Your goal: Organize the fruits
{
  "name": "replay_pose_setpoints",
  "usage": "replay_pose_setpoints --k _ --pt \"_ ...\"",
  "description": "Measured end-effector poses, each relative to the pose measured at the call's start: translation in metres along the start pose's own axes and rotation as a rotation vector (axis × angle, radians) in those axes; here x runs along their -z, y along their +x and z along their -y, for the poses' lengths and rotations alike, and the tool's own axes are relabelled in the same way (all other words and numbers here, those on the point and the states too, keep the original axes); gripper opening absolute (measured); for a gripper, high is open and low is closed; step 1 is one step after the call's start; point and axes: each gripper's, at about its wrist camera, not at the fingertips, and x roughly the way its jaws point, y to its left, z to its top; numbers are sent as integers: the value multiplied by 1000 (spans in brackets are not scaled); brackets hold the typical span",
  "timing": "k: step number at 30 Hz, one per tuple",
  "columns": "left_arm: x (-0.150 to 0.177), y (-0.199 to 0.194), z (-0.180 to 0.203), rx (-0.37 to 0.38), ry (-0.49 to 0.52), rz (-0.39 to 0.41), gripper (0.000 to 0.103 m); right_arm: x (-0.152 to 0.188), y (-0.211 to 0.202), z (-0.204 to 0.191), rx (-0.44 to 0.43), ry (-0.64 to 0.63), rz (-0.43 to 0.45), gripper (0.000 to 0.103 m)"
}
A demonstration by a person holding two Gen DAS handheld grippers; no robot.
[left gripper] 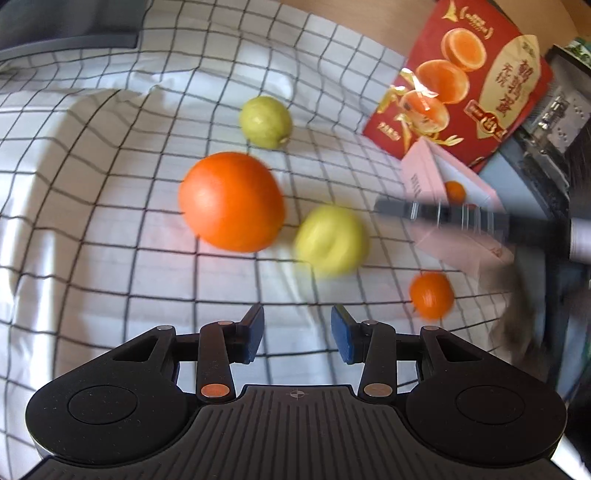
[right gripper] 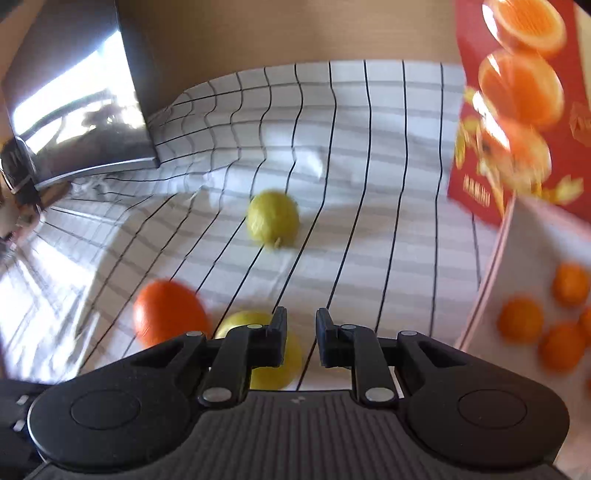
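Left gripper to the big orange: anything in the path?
Nothing visible. Only bare checked cloth lies between the left gripper and the big orange. A yellow-green fruit sits close beside the orange's right, off the direct line.

1. The surface is covered by a white cloth (left gripper: 110,206) with a thin black grid, and the cloth is wrinkled in several places.
2. Behind the cloth a plain light brown wall (right gripper: 288,33) is seen.
3. At the far left a dark glossy screen (right gripper: 81,110) is placed, and bright window light is reflected in it.
4. Soft shadows and pale bands of daylight are thrown across the cloth.
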Motion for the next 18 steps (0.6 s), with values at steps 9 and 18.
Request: replay_pose_setpoints --k 9,18 --pt "-4 15 15 11 61 -1 45 57 5 10 48 -67 196 54" --pt "-17 -1 31 34 152 28 45 52 -1 15 46 -73 174 55"
